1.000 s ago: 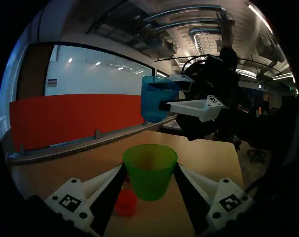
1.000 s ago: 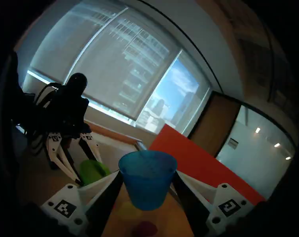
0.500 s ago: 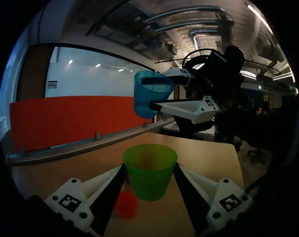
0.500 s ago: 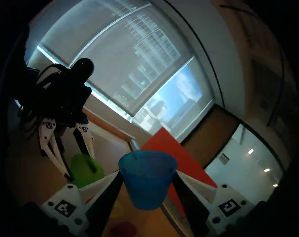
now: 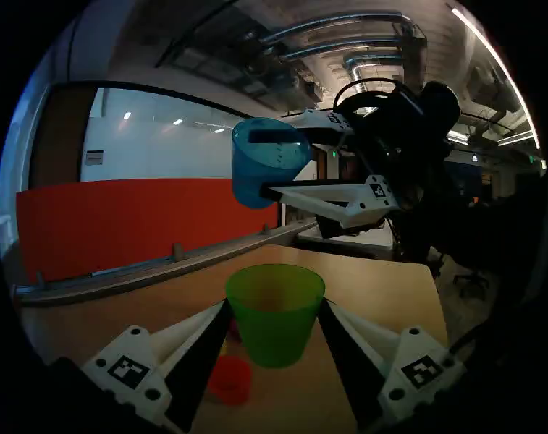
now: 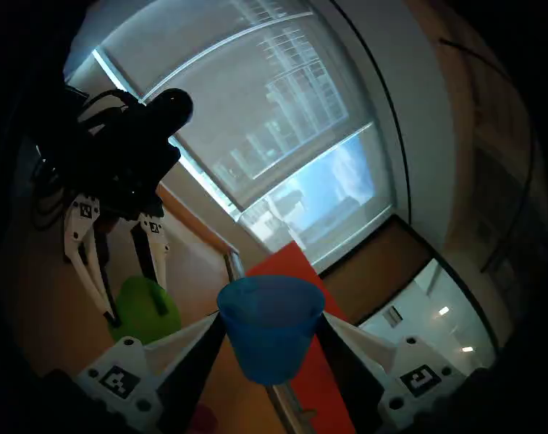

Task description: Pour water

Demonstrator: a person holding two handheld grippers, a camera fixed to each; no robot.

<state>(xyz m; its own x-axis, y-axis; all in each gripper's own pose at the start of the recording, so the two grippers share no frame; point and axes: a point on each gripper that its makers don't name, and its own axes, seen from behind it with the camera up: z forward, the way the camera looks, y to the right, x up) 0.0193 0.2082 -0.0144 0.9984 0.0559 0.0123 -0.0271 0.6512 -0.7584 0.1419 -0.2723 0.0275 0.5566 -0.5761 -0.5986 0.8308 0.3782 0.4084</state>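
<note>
**Left gripper view, left to right.** A small red object [image 5: 230,377] lies on the wooden table [image 5: 378,282] at lower left. At bottom centre, the left gripper [image 5: 275,304] is clamped on the upright green cup [image 5: 275,333]. Above it, at upper centre, the tilted blue cup [image 5: 265,170] is pinched by the right gripper [image 5: 274,154].

**Right gripper view.** The green cup is at lower left and the blue cup at bottom centre.

Above and behind upright cup [image 5: 275,322]: tilted cup [image 5: 268,171]; small cup [image 5: 229,378] on table [image 5: 375,282].
</note>
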